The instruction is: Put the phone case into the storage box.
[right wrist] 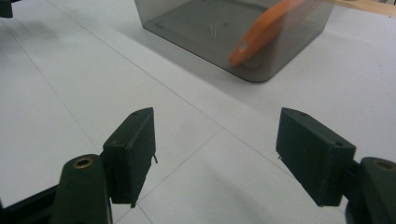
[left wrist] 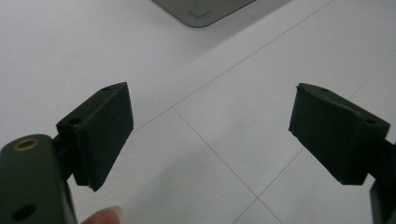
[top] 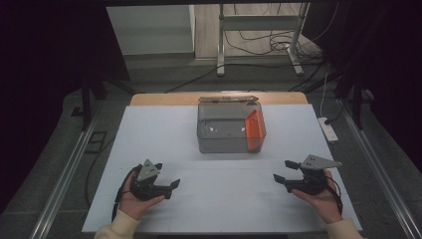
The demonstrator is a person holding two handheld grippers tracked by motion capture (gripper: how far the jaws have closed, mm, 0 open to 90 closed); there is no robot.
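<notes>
A smoky grey see-through box [top: 224, 132] stands at the middle of the white table [top: 164, 134], near its far side. An orange flat piece [top: 254, 130] leans inside it against the right wall. My left gripper [top: 169, 177] rests in a hand at the near left, open, nothing between its pads. My right gripper [top: 284, 171] sits in the other hand at the near right, also open and empty. In the left gripper view the open left gripper [left wrist: 209, 119] faces bare table, the box's corner [left wrist: 201, 11] at the top. The right gripper [right wrist: 215, 135] faces the box [right wrist: 196, 25] and orange piece [right wrist: 264, 32].
A flat lid-like piece [top: 228, 98] lies behind the box on a wooden strip [top: 159, 98] at the table's far edge. A white power strip [top: 328, 128] hangs off the right edge. Beyond the table stand a metal frame [top: 259, 22] and loose cables [top: 259, 45].
</notes>
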